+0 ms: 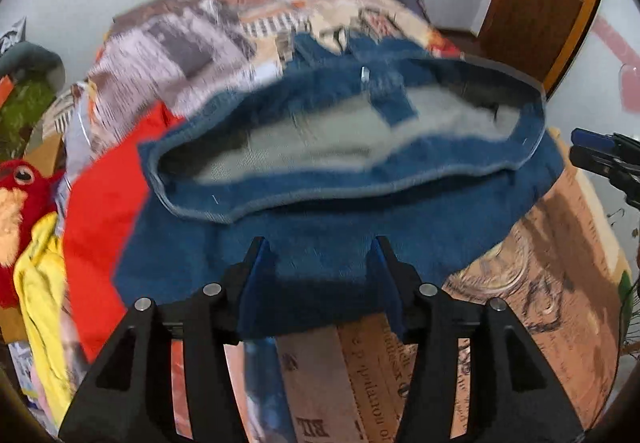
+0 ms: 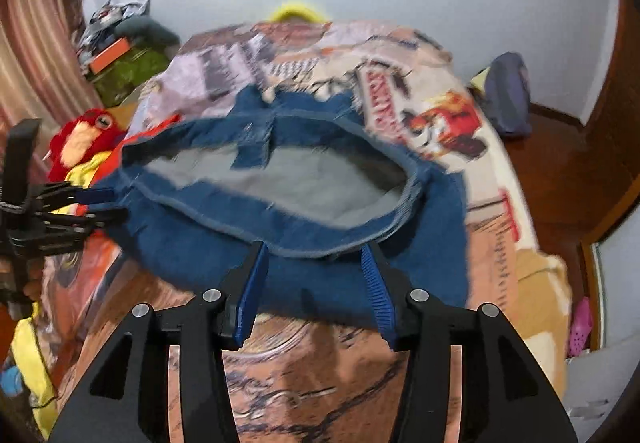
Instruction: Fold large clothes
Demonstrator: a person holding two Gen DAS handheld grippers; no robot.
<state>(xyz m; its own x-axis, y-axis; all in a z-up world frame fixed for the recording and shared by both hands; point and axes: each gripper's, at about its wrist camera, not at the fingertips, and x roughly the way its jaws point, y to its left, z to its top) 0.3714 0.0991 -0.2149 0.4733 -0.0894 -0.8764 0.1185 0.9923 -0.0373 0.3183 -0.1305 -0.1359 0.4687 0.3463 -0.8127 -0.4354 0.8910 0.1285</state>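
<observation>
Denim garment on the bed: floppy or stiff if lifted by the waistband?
The denim garment probably drapes but holds some shape: its waistband gapes open unsupported. Thick cloth suggests heavy for its size. It likely drags, not slides, on the printed bedspread.

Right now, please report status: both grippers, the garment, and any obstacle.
Left gripper open, right gripper open, neither gripping. Blue denim jeans unfolded on printed bedspread, waistband gaping toward cameras. Red cloth touches jeans' left edge.

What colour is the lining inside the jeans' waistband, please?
Pale grey lining, clearest in the right wrist view.
</observation>
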